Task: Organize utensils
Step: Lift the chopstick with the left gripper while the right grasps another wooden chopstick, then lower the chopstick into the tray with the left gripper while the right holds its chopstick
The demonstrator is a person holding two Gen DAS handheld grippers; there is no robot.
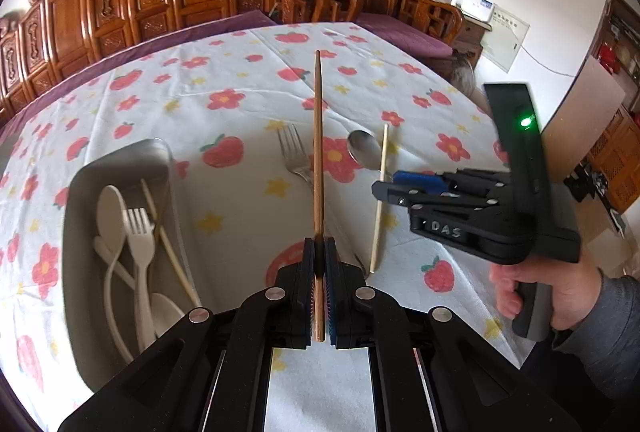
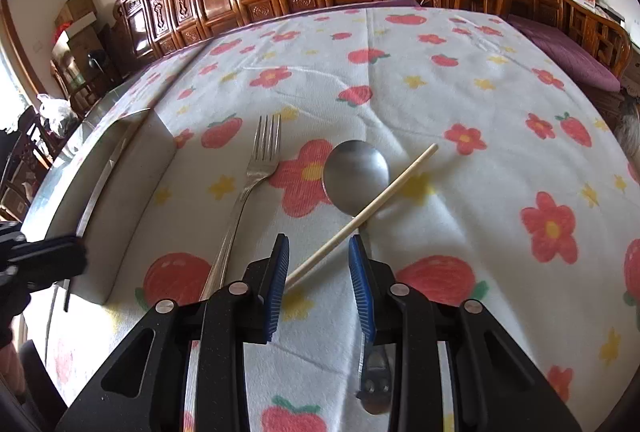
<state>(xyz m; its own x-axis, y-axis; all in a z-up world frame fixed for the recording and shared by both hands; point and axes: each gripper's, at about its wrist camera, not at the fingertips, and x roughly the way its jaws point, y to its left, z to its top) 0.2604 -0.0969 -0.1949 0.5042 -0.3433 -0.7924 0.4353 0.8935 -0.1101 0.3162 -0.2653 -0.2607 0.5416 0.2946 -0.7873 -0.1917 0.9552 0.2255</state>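
Chopstick [image 1: 318, 152], brown, stiff and likely light, sits clenched near its end in the left gripper [image 1: 319, 288]. The right gripper [image 2: 319, 288] hangs released over the pale chopstick [image 2: 362, 218], best pinched mid-shaft.

The tray [image 2: 132, 168] is mostly cut off in the right wrist view, so its contents can't be seen there. The metal spoon [image 2: 356, 172] handle hides under the right gripper [image 2: 319, 256], and the white utensils [image 1: 128, 232] look a bit blurry.

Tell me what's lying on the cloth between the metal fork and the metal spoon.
Nothing lies there: only bare flowered tablecloth separates the metal fork from the metal spoon, clearest in the right wrist view.
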